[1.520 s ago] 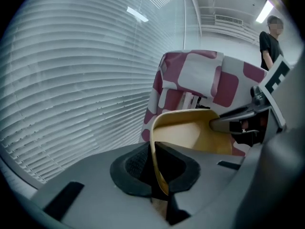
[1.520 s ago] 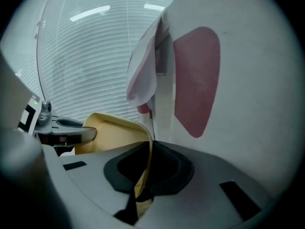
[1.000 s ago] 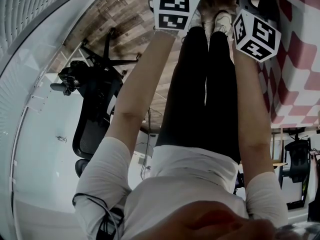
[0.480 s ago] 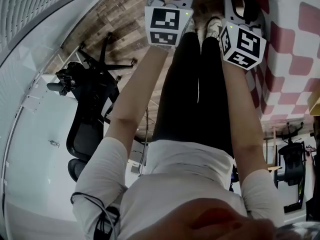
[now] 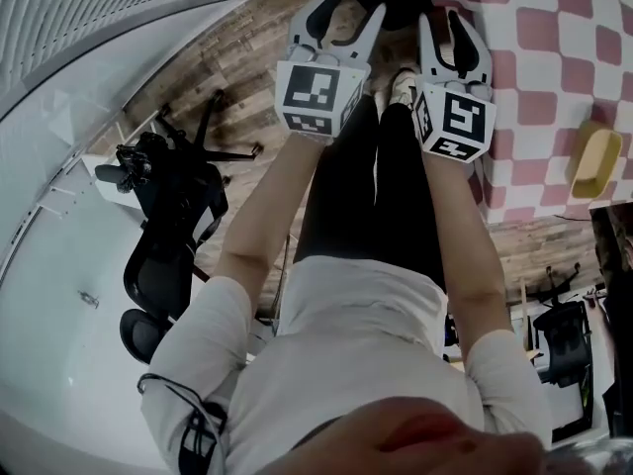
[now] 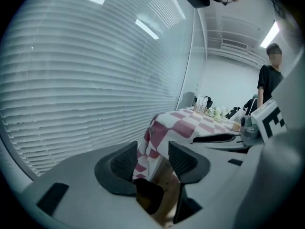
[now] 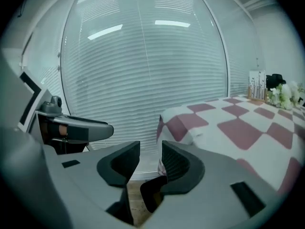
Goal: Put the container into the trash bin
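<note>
Container first: the likeliest candidate is a tan, tub-like thing (image 5: 596, 158) at the right edge of the head view. It lies on the checked tablecloth (image 5: 554, 77), well apart from both grippers, and is too small to make out for sure. Nothing has hold of it, so the pick-up is judged not yet begun.

The left gripper (image 5: 348, 13) and the right gripper (image 5: 453, 28) sit side by side at the top centre of the head view, above the wood floor (image 5: 237, 77), both aimed toward the table's near corner. That suits an approach to something on the table.

In its own view the left gripper (image 6: 151, 159) has its jaws apart, with only cloth and floor showing through the gap. The right gripper (image 7: 150, 161) also has a gap with nothing in it, and its jaws are closing.

No trash bin can be picked out with certainty. An office chair (image 5: 168, 216) stands at left, clear of the arms.
</note>
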The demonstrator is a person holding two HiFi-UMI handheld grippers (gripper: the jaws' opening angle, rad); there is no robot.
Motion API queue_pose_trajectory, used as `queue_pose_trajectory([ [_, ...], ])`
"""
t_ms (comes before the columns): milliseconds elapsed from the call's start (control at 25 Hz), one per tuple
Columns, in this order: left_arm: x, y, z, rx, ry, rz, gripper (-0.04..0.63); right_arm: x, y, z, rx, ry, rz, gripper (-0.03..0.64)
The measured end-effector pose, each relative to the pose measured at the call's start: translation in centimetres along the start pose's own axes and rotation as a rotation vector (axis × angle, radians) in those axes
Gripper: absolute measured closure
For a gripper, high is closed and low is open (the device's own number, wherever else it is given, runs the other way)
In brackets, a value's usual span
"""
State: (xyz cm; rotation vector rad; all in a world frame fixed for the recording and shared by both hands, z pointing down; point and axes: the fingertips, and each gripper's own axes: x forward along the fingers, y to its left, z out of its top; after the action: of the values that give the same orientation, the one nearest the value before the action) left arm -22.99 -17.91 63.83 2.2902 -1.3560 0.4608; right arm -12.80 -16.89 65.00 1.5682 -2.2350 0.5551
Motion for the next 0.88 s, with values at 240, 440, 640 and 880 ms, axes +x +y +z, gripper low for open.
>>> queue_pose_trajectory([
  [240,-3.7,-1.5,5.6,0.002,-0.075,-0.006,0.382,-3.5,1.4,6.5,-0.049,-0.076,0.06,0.476],
  [440,-7.4,-2.9,10.4,-0.008,-0.137,-0.007,0.382,-6.6,2.3,12.3,-0.074,-0.139,0.1,0.488],
  [640,-11.5,-4.8,16.2,0.009,-0.212,-0.012,0.383,-10.3,3.2,18.5,-0.089,-0.22,0.129,0.499],
  [880,-15.6,-7.2,21.7,0.033,-0.27,-0.011,0.411,-15.4,4.1,25.0,-0.125,-0.307,0.145,0.509],
])
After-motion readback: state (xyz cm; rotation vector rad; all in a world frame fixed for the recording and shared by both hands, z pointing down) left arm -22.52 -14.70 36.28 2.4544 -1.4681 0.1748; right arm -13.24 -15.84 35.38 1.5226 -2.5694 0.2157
